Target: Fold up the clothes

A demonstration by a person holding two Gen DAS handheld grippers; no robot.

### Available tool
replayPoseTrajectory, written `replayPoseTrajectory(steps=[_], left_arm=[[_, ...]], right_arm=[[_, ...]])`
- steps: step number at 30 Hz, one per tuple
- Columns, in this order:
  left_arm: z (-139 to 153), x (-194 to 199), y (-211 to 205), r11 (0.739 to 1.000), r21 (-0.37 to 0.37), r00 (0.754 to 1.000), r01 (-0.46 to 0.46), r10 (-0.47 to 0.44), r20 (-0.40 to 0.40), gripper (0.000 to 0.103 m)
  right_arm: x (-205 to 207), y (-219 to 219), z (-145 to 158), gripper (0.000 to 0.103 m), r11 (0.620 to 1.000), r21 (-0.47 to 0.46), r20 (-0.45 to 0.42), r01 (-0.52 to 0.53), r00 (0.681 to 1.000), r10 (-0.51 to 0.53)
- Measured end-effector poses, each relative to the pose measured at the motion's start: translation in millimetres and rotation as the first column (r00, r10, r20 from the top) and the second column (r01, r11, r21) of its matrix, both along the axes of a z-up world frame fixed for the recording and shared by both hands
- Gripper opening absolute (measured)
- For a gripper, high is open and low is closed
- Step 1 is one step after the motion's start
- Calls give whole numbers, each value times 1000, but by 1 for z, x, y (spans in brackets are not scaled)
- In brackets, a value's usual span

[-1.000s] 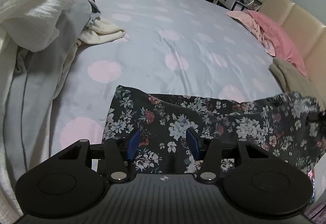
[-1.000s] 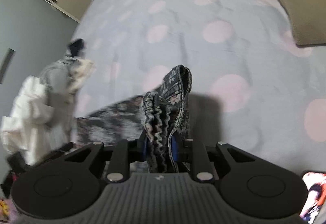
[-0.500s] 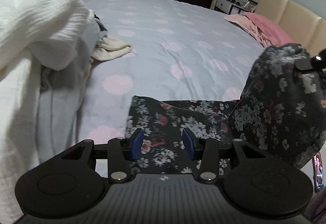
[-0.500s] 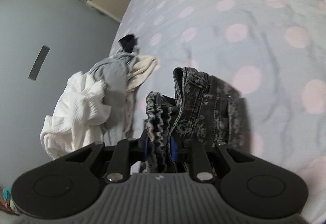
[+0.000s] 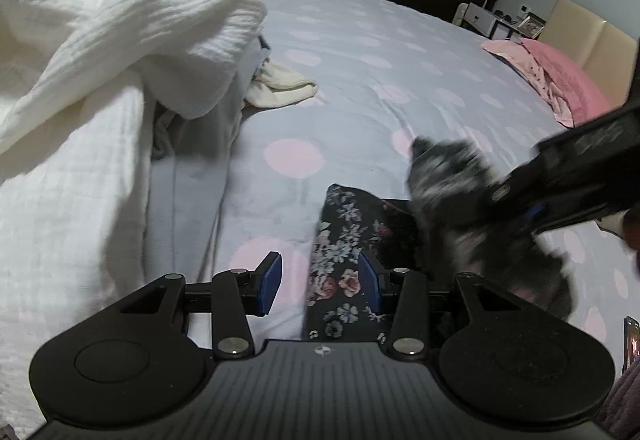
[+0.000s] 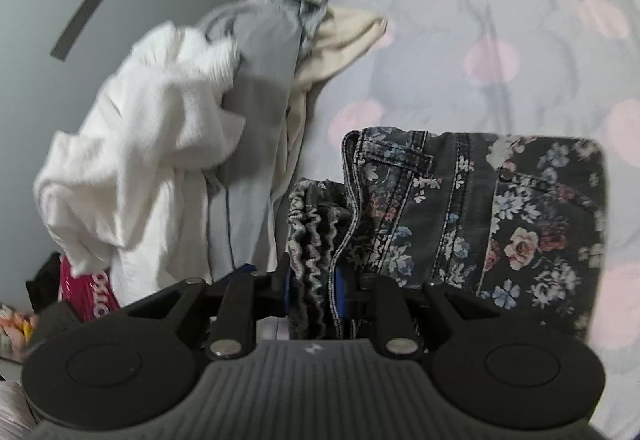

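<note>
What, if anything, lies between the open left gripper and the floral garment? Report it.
Nothing visible does. The left gripper hangs open right over the near edge of the floral garment, with no other item between. The white pile lies off to the left; the right gripper, shut on the garment's bunched end, is to the right.

Floral garment lies on the bedspread directly ahead of the left gripper — one edge between its fingers. Heap of clothes to the left; pillow far ahead-right, against the headboard.
</note>
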State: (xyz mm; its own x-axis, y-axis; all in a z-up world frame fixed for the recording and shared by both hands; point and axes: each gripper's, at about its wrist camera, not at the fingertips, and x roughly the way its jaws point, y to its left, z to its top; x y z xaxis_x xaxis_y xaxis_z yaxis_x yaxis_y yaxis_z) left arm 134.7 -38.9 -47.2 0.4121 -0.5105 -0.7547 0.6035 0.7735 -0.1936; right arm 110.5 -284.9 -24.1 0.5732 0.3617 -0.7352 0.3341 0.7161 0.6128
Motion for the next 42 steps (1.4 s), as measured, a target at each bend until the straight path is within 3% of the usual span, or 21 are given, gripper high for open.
replayPoseTrajectory(steps=[6,9,15,19,23,32,35,36,42], left_arm=[[-2,7,5,1000,7,1000,-18,18,-16,39],[-1,8,6,1000,7,1000,-21,21,-21,39],[7,4,9,1000,-19,1000,-17,17,-15,39],[12,-2,5,999,-45,1000,14,-14,-9,42],[7,-11,-6,998,-27,998,64,-64,-14,42],[-20,-37,-25,983,89,985,163,-157,-70,41],[-34,-35,-23,981,129,987,147,-137,-80,22],[-36,-33,-21,982,125,988,140,-130,-85,9],[-25,-34,-2,991,89,991,103,-94,-98,2]], right_arm=[[24,17,-43,25,1000,6,-78,-29,997,29],[31,19,-54,37,999,30,-93,-29,995,32],[22,18,-26,42,999,-33,-25,-41,999,41],[6,3,-5,44,994,-107,-6,6,1000,-6],[-14,-13,4,44,984,-174,-29,46,998,-52],[-73,-16,-8,44,938,-347,-144,-6,988,-47],[-96,-20,-16,44,929,-371,-168,-14,984,-53],[-103,-22,-20,44,927,-375,-175,-14,983,-56],[-133,-35,-31,44,937,-349,-190,21,977,-92]])
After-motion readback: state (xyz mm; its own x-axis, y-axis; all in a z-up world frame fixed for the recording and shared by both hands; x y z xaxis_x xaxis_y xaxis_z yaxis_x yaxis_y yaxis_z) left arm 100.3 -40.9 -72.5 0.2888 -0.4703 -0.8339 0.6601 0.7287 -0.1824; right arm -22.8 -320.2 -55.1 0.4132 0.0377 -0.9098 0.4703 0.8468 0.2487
